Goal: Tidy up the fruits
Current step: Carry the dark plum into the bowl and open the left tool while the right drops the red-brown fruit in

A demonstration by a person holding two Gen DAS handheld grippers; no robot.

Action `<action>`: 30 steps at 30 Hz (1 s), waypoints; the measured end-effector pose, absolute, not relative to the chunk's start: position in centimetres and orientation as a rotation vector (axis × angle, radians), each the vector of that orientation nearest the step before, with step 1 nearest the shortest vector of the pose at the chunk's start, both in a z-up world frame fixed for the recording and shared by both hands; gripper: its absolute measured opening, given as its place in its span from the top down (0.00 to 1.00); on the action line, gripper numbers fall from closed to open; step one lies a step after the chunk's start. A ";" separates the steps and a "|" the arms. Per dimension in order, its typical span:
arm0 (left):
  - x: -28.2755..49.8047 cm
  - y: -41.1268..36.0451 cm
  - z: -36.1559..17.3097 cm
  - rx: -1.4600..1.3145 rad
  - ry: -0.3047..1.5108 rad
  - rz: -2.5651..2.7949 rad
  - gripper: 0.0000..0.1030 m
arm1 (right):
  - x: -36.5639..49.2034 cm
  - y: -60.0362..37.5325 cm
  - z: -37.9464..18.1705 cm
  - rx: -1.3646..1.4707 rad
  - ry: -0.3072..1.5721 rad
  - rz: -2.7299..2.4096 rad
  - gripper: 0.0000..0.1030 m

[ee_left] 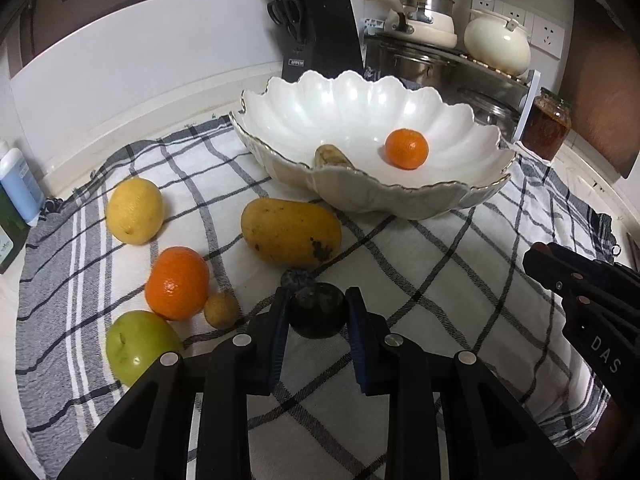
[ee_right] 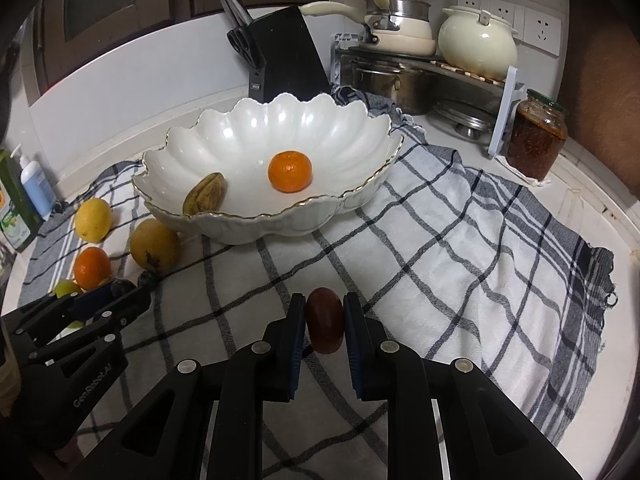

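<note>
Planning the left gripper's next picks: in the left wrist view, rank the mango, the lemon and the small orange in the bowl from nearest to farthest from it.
1. Mango, just ahead of the left gripper, on the cloth.
2. Lemon, farther off to the left.
3. Small orange, inside the bowl, beyond the mango.

Home kitchen: knife block (ee_right: 286,54), pots (ee_right: 476,42)

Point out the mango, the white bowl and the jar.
mango (ee_left: 290,236): left wrist view, middle of its skin.
white bowl (ee_left: 400,196): left wrist view, outer wall.
jar (ee_right: 536,142): right wrist view, glass side.
</note>
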State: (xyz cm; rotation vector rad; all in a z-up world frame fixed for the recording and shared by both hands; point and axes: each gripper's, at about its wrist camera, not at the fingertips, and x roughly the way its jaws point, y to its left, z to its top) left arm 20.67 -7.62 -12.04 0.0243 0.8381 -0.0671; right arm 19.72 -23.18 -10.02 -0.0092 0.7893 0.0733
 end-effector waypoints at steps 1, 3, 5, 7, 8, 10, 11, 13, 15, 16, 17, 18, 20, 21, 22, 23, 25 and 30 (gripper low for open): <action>20.5 -7.6 -11.7 0.024 0.833 -0.068 0.73 | 19.6 -23.2 -9.9 -0.008 0.787 0.072 0.80; 20.3 -7.5 -11.3 0.022 0.823 -0.068 0.73 | 19.5 -23.2 -9.5 -0.005 0.780 0.071 0.80; 20.1 -7.5 -10.8 0.023 0.811 -0.072 0.73 | 19.3 -23.2 -9.2 0.000 0.767 0.076 0.80; 20.0 -7.4 -10.4 0.020 0.803 -0.074 0.73 | 19.2 -23.2 -8.9 0.000 0.762 0.073 0.80; 20.0 -7.3 -10.1 0.021 0.799 -0.075 0.73 | 19.2 -23.3 -8.8 -0.001 0.758 0.071 0.80; 20.0 -7.3 -9.7 0.022 0.792 -0.077 0.73 | 19.1 -23.3 -8.5 -0.002 0.753 0.066 0.80; 20.0 -7.2 -9.4 0.021 0.786 -0.079 0.73 | 19.1 -23.3 -8.3 -0.004 0.751 0.063 0.80; 20.1 -7.3 -8.9 0.025 0.777 -0.082 0.73 | 19.2 -23.3 -7.9 -0.005 0.743 0.059 0.80; 20.2 -7.3 -8.3 0.027 0.765 -0.087 0.73 | 19.3 -23.4 -7.4 -0.005 0.734 0.056 0.80; 20.3 -7.3 -8.1 0.028 0.762 -0.087 0.73 | 19.4 -23.4 -7.2 -0.005 0.729 0.054 0.80; 20.5 -7.3 -7.7 0.031 0.754 -0.090 0.73 | 19.4 -23.4 -7.0 -0.006 0.723 0.052 0.80; 20.7 -7.4 -7.4 0.033 0.748 -0.092 0.73 | 19.5 -23.4 -6.7 -0.007 0.717 0.051 0.80; 21.1 -7.4 -6.9 0.034 0.739 -0.097 0.73 | 19.9 -23.4 -6.2 -0.010 0.704 0.048 0.80; 21.3 -7.4 -6.7 0.034 0.735 -0.099 0.73 | 20.1 -23.4 -5.9 -0.010 0.700 0.047 0.80; 21.6 -7.4 -6.3 0.034 0.727 -0.100 0.73 | 20.3 -23.4 -5.7 -0.009 0.696 0.046 0.80; 21.8 -7.3 -6.0 0.034 0.721 -0.100 0.73 | 20.6 -23.4 -5.4 -0.009 0.690 0.043 0.80; 22.2 -7.3 -5.5 0.034 0.710 -0.104 0.73 | 21.0 -23.4 -4.9 -0.011 0.680 0.038 0.80; 23.7 -7.3 -4.2 0.038 0.684 -0.117 0.73 | 22.1 -23.3 -3.6 -0.021 0.655 0.032 0.80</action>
